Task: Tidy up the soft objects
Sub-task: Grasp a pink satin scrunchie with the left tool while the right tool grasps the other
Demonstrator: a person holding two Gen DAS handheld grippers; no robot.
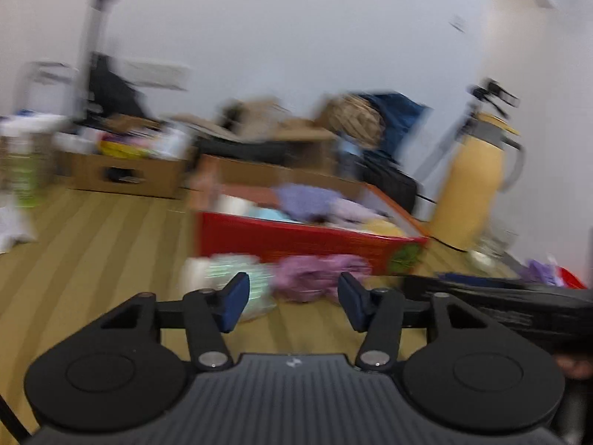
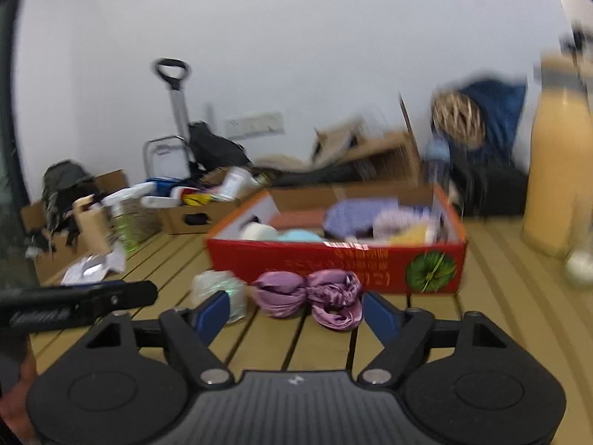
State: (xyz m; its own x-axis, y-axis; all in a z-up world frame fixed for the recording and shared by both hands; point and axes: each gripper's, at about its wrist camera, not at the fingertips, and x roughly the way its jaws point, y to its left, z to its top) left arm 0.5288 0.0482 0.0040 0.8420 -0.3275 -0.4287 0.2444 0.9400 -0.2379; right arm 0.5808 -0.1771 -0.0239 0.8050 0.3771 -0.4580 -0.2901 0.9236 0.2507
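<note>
While both views blur, the crumpled purple satin cloth (image 2: 309,298) lies on the slatted wooden floor (image 2: 259,341) just before the red cardboard box (image 2: 333,265) of soft things. It sits ahead of the right gripper (image 2: 296,315), whose parted blue-padded jaws hold nothing. Likewise the left gripper (image 1: 292,302) stands apart and empty short of it.

Bare slatted floor (image 2: 281,345) lies open between the right gripper (image 2: 294,313) and the purple cloth (image 2: 311,296), which rests just in front of the red box (image 2: 333,263). A pale green bundle (image 2: 218,291) sits beside the cloth on its left. The box's front wall blocks a low path onward. A tall yellow flask (image 2: 556,185) stands to the right, cardboard boxes (image 2: 185,218) to the left.
</note>
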